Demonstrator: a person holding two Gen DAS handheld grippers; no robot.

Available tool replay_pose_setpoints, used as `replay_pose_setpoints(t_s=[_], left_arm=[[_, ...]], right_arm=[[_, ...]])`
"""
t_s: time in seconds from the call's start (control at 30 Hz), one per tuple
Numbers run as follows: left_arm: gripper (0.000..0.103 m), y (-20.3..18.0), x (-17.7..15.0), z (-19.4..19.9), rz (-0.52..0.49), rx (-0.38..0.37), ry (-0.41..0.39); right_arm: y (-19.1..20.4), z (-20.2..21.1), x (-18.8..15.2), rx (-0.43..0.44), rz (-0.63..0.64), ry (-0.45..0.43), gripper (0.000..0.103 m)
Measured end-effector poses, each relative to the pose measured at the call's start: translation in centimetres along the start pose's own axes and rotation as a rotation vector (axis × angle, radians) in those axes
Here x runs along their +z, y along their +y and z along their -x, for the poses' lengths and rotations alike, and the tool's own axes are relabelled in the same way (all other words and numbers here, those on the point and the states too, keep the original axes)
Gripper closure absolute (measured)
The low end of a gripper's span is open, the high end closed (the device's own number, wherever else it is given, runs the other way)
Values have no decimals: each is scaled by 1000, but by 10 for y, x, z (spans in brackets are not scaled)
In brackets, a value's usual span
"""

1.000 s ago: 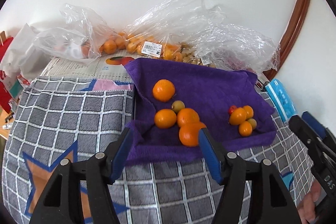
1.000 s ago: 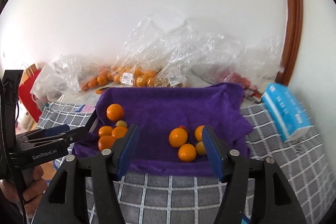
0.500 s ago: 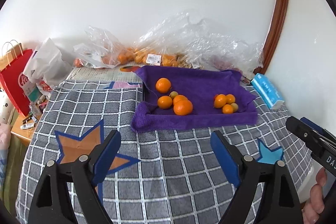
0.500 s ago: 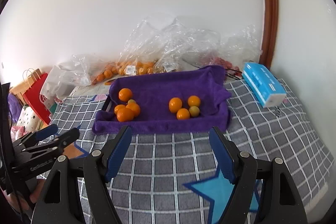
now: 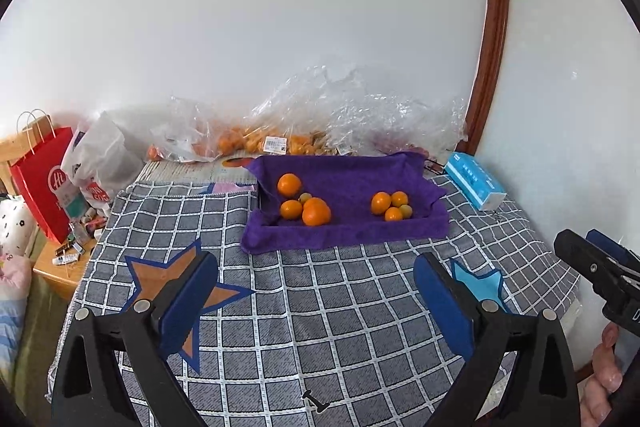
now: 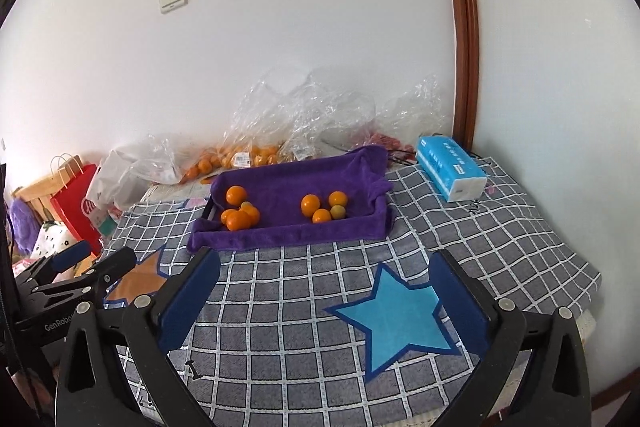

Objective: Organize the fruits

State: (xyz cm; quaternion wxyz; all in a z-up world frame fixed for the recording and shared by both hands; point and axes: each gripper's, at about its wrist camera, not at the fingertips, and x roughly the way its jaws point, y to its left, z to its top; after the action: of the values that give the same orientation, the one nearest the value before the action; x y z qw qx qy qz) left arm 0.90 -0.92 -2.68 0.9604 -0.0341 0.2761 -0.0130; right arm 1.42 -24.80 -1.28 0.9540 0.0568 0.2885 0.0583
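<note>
**Jaws wide and empty on both grippers, fruit sorted into two heaps on the purple cloth**

Jaws stood spread to their widest on the left gripper (image 5: 316,291) and on the right gripper (image 6: 324,291); both had just been opening, and nothing lay between the blue pads of either. Each hung above the grey checked cover (image 5: 320,327), well apart from the tray draped in a purple towel (image 5: 348,231) near the wall.

The fruit sat in two clusters on that towel. On the left lay the larger oranges (image 5: 316,214), four of them touching or nearly so, with one small greenish fruit (image 5: 306,196) tucked among them. On the right lay the smaller orange fruits (image 5: 381,203), three of them pressed together with another greenish one (image 5: 406,211). More fruit showed inside the clear plastic bags (image 5: 280,143) behind the tray.

By my judgement these fruits would be light, round and inclined to roll, with smooth skin that gives a little and bruises under a hard squeeze. The best hold would be across the widest part, pads on opposite sides, closed only until firm. Those packed tight in a cluster would be awkward, since a pad could nudge a neighbour away. The soft towel should stop rolling, but its folds might snag a fingertip.
</note>
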Motion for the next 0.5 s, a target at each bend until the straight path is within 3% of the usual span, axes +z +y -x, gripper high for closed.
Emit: replay_pose_setpoints(t_s=[0.5], left_arm=[[4,-15,-1,0,-33,18,5]], right_arm=[[-8,6,-2,-24,-4,-13,0]])
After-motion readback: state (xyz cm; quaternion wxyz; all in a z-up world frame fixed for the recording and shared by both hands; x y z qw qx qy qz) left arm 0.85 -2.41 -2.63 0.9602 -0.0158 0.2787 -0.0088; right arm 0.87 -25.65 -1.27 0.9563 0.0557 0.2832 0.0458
